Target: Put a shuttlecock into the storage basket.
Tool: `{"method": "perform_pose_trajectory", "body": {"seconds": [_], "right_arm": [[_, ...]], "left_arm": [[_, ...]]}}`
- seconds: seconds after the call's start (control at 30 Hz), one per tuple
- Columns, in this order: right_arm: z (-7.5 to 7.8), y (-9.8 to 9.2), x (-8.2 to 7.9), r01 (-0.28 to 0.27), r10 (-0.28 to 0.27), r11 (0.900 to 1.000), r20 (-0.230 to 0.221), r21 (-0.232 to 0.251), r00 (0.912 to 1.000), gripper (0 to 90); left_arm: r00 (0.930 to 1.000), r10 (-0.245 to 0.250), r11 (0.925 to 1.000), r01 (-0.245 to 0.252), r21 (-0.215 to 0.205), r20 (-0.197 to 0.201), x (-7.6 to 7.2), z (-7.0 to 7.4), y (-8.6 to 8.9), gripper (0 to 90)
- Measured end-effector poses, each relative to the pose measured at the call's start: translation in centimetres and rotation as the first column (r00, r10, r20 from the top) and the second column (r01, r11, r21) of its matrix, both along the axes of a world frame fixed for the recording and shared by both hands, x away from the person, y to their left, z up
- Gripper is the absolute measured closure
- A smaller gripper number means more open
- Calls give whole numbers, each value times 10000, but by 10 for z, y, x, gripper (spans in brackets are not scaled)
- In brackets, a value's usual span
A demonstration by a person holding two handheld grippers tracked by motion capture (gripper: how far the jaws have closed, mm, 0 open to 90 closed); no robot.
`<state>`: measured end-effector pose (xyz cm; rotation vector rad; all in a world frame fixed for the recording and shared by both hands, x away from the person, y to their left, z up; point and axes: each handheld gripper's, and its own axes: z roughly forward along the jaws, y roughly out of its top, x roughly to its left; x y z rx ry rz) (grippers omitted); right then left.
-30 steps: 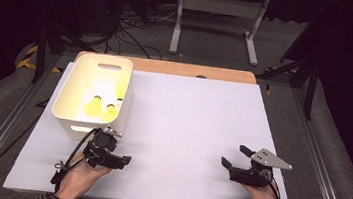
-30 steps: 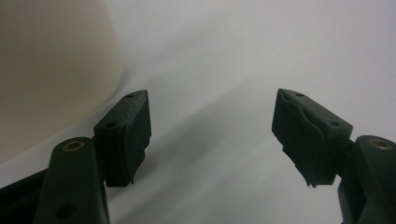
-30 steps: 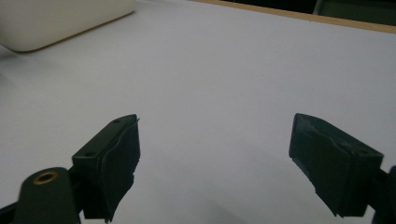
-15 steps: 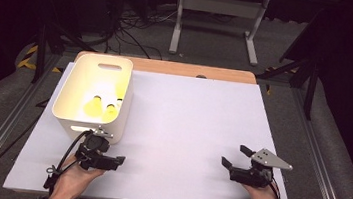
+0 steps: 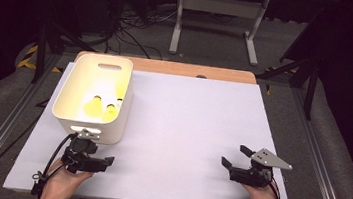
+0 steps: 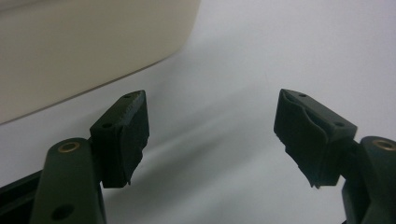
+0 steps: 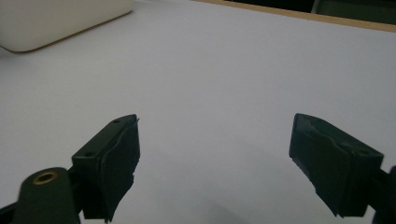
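- Basket (image 5: 95,98), a white plastic tub with a slot handle cut into its far wall, stands at the left of the table; the left gripper (image 5: 99,162) is just beside its near wall, not touching it.
- Left gripper's jaws stand wide apart with nothing between them; in the left gripper view the pads (image 6: 123,135) frame bare table, and the basket's rounded near corner (image 6: 84,51) lies just beyond them.
- Right gripper (image 5: 234,157), near the table's right edge and well apart from the basket, also has its jaws spread with nothing in them.
- Judged from its look, the basket is light and stiff, with smooth glossy walls that could slip under the pads. The rim, or the slot handle (image 5: 110,66) at the far end, looks like the surest place to pinch; the wall is thin enough to fit between open jaws.
- Small yellow pieces (image 5: 103,108) lie inside on the bottom; they would probably roll or slide if the basket tilts, so a level lift or a push seems safer.
- White table top (image 5: 197,122) is bare from the basket to the right gripper, giving wide room to slide it rightward. The basket's left side sits near the table's left edge, with little margin there.
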<state>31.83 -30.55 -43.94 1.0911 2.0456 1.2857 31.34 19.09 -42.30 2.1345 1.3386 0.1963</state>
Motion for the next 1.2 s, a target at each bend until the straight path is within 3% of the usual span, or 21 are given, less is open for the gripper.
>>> {"method": "perform_pose_trajectory", "body": {"seconds": [0.57, 1.07, 1.2], "right_arm": [[0, 0, 0, 26, -26, 10000, -20, -23, 10000, 168], [0, 0, -1, 51, -51, 10000, 28, 34, 10000, 168], [0, 0, 0, 55, -55, 10000, 8, -2, 10000, 168]], "left_arm": [[9983, 484, 9985, -475, -289, 315, -5, -3, 19, 266], [9924, 817, 9956, -771, -533, 921, -12, -7, 30, 249], [9922, 884, 9947, -832, -611, 882, -12, -9, 32, 248]]}}
